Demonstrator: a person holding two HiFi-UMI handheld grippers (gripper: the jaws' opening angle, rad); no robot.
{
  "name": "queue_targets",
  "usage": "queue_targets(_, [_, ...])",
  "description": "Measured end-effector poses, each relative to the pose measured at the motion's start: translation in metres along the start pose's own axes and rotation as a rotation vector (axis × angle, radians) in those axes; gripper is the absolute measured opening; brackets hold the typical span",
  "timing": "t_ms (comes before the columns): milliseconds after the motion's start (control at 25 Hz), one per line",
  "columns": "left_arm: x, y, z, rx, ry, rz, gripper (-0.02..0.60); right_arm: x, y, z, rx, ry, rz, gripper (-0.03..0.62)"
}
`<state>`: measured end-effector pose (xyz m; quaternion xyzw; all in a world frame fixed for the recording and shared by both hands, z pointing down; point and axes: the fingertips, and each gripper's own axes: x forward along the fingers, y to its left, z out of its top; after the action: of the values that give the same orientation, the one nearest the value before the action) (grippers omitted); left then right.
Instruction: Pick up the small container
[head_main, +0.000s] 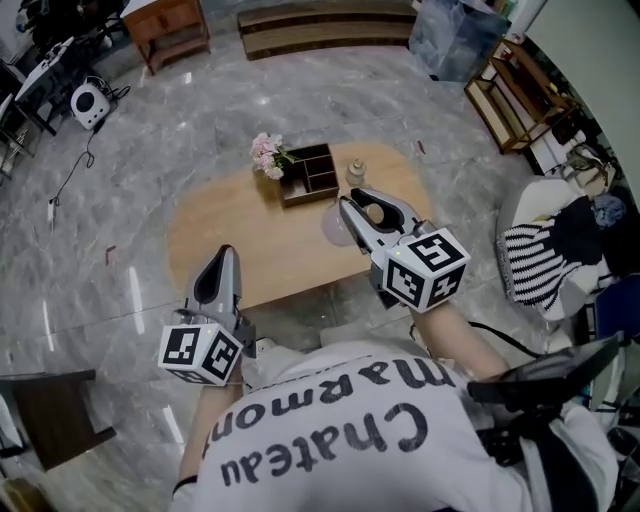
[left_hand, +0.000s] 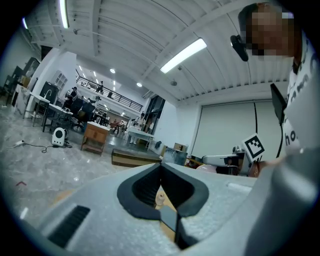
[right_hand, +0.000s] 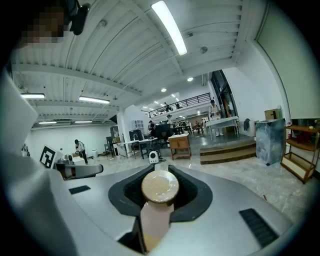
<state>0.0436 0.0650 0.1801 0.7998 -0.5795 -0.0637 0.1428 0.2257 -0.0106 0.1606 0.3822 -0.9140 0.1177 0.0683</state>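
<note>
The small container (right_hand: 160, 187) has a round wooden lid and a pale body. It sits between the jaws of my right gripper (right_hand: 159, 172), which is shut on it. In the head view the right gripper (head_main: 357, 205) hangs over the right part of the oval wooden table (head_main: 230, 225), with the container's lid (head_main: 375, 212) showing between its fingers. My left gripper (head_main: 224, 256) is at the table's near edge with its jaws together and nothing in them. Its own view shows the left gripper (left_hand: 161, 166) tilted up towards the ceiling.
At the table's far side stand a dark wooden compartment box (head_main: 308, 174), a bunch of pink flowers (head_main: 267, 154) and a small bottle (head_main: 355, 172). A striped cloth on a seat (head_main: 535, 262) lies to the right. A wooden shelf (head_main: 515, 95) stands beyond it.
</note>
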Motion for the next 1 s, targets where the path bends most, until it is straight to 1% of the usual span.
queue_targets(200, [0.005,-0.013,-0.007,-0.001,0.013,0.005,0.014,-0.008,-0.012,-0.008,0.011,0.013,0.003,0.087])
queue_targets(480, [0.005,-0.026,-0.014,0.008,0.025,0.010,0.014,-0.013,-0.022,-0.009,0.013,0.009,0.012,0.087])
queue_targets(1000, [0.003,-0.041,-0.014,0.031,0.014,0.019,0.014,-0.020,-0.029,-0.012,0.009,0.008,0.031,0.087])
